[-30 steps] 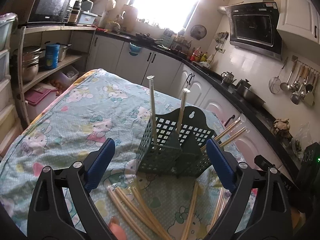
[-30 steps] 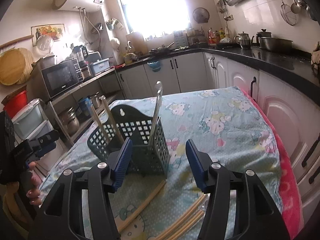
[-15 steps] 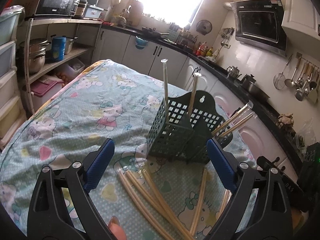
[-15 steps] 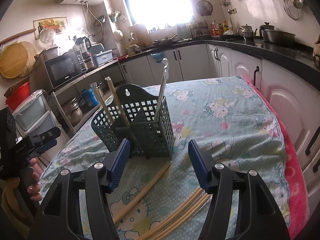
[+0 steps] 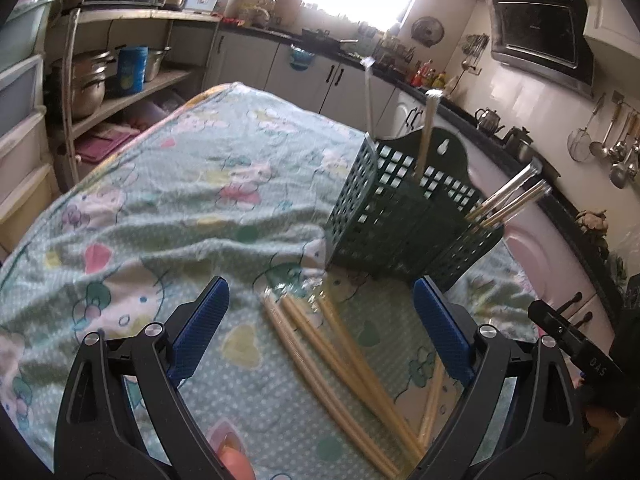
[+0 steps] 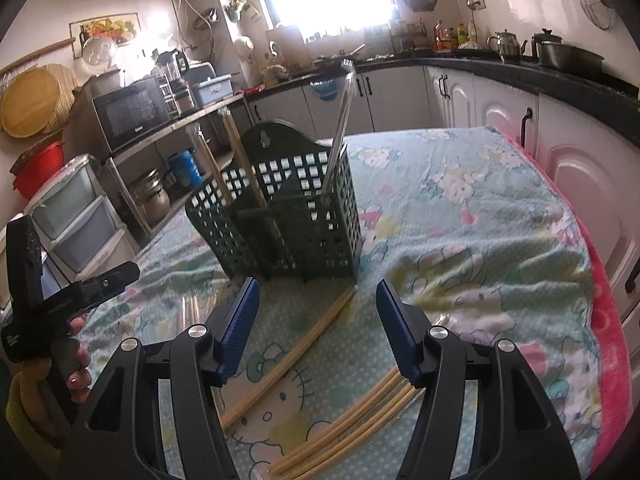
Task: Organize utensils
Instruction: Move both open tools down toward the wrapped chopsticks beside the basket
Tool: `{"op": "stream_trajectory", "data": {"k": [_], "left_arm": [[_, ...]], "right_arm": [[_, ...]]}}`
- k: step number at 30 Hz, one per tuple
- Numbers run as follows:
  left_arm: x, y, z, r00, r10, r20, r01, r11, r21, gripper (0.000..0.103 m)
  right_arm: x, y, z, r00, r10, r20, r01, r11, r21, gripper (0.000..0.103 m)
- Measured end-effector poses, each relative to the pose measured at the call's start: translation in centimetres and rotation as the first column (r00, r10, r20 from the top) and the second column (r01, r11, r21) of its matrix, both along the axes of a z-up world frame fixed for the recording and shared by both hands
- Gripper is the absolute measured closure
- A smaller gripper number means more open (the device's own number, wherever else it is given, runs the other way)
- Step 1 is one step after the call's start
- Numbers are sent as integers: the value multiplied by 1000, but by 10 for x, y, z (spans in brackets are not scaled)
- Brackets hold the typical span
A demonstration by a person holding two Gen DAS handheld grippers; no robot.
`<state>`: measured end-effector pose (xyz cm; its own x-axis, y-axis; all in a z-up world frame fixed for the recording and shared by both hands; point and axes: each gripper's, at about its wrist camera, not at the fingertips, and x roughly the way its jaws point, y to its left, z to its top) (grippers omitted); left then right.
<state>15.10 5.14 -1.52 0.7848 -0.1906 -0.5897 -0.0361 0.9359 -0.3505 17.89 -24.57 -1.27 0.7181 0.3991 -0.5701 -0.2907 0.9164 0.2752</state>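
Note:
A dark green lattice utensil basket stands on the cartoon-print tablecloth, with a few wrapped chopsticks upright or leaning in its compartments. Several more wrapped bamboo chopsticks lie loose on the cloth in front of it. My left gripper hovers open just above their far ends, with nothing between its pads. In the right wrist view one chopstick lies diagonally below the open right gripper, and a bundle of chopsticks lies under its right finger. Neither gripper holds anything.
A hand holds the left gripper's body at the left edge of the right wrist view. White cabinets and a black counter flank the table. A shelf rack with pots stands left. A pink blanket edge marks the table's right side.
Both grippers have sunk toward the table and tilted further down. The loose chopsticks and the basket now sit closer and higher in each view. Jaw widths look unchanged.

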Motion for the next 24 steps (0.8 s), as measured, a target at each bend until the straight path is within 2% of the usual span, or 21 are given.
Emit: {"op": "stream_trajectory", "data": {"k": [11,19,24], "left_arm": [[9,10,-41,991,16,-132,-14,1000,11,19],[21,11,-58,981,17,-191,-12,999,29,39],[29,8,-61,978,33,-205,-17,997,79,46]], "right_arm": [[5,17,-23,997,32,-67,-33,999,-24,44],[18,27,-38,992,37,-118,-42,998,-43,44],[34,30,-48,985,33,-169,-41,998,-41,44]]}}
